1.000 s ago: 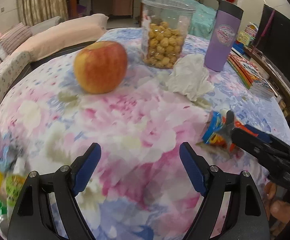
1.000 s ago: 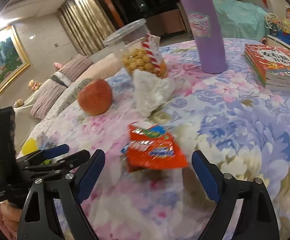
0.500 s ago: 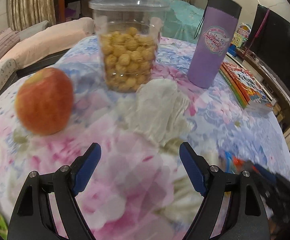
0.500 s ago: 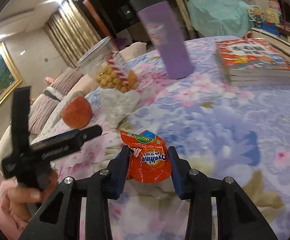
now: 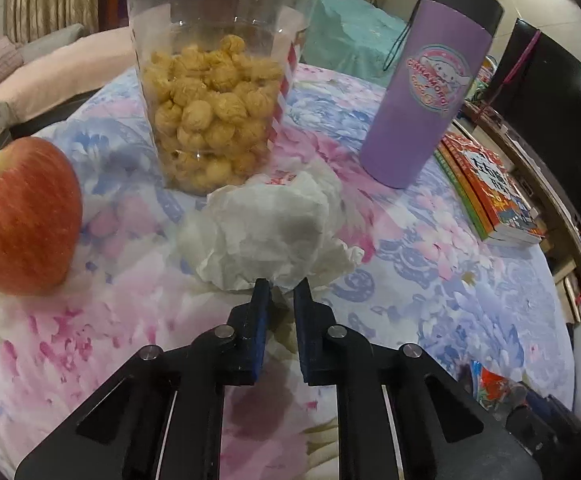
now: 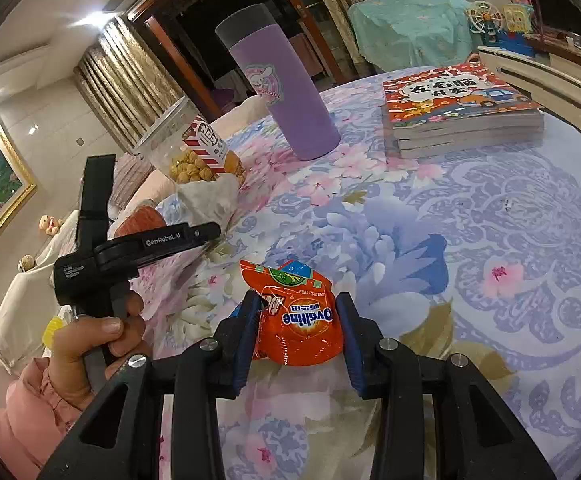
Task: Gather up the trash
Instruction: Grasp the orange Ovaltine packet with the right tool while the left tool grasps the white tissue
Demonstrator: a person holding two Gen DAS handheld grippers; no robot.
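A round table under a glossy floral cloth [image 5: 90, 332], pink and blue, sits in a lamplit living room with gold curtains and a sofa behind. Nearest in the left wrist view, the left gripper [image 5: 281, 292], wide open a second ago, has drawn its blue-padded jaws nearly together on the near edge of the crumpled tissue [image 5: 266, 232], a soft, creased white wad that looks ready to compress and lift easily. In the right wrist view the right gripper [image 6: 294, 316], which straddled the snack wrapper [image 6: 296, 316] a second ago with jaws apart, now pinches it from both sides; the orange foil is shiny, crinkled and slightly puffed. So both pieces of trash appear secured at once, and what seems left is carrying them to a bin, which is not in view. Beside the tissue rests a smooth red-yellow apple [image 5: 22, 216]; touching its far side stands a clear plastic tub [image 5: 214, 80] of knobbly golden snacks. Further right rise a matte purple tumbler [image 5: 426, 92] and a flat stack of books [image 6: 462, 108].
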